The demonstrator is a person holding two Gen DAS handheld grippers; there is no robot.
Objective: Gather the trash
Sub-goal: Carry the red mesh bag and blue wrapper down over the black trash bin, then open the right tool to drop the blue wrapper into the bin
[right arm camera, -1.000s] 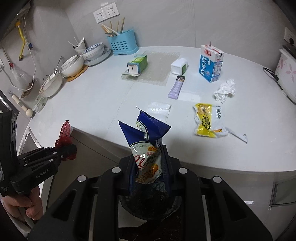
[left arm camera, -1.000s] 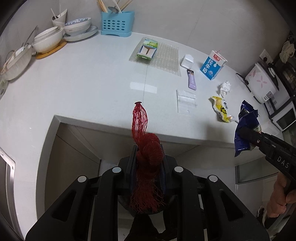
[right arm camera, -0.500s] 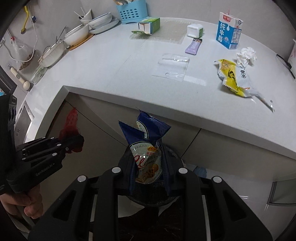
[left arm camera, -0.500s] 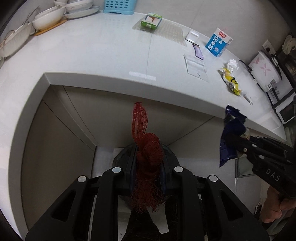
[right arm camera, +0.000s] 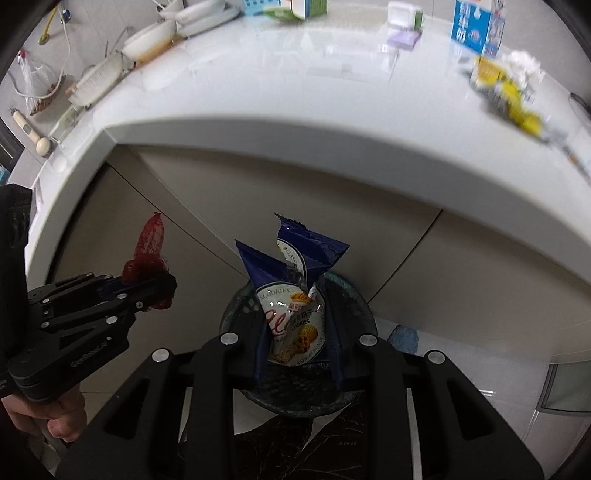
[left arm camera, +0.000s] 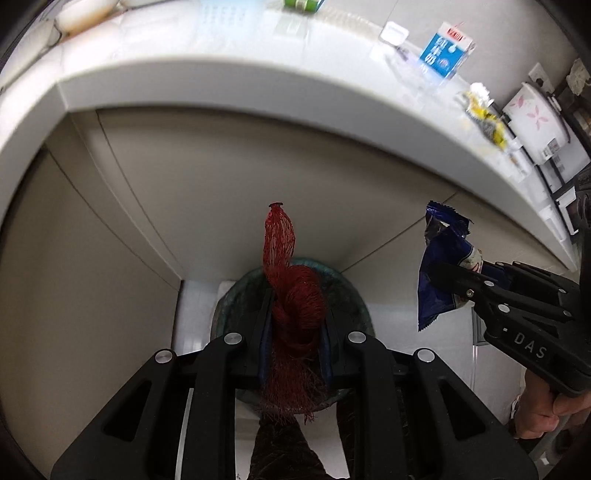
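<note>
Left wrist view: the left tool (left arm camera: pixel 295 317) grips a red mesh net bag (left arm camera: pixel 291 291) at lower centre, over a dark bin (left arm camera: pixel 354 295).

Right wrist view: the right tool (right arm camera: pixel 297 332) clamps a blue cookie wrapper (right arm camera: pixel 295 295) above the bin (right arm camera: pixel 364 299). Neither piece is dropped yet; a milk carton (right arm camera: pixel 476 26) and yellow wrapper (right arm camera: pixel 513 88) wait on the counter (right arm camera: pixel 295 110), upper right.

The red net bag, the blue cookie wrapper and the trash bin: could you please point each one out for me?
red net bag (left arm camera: pixel 295 299): left wrist view, on the bunched knot.
blue cookie wrapper (right arm camera: pixel 295 317): right wrist view, on its printed front.
trash bin (right arm camera: pixel 354 295): right wrist view, on its right rim.
</note>
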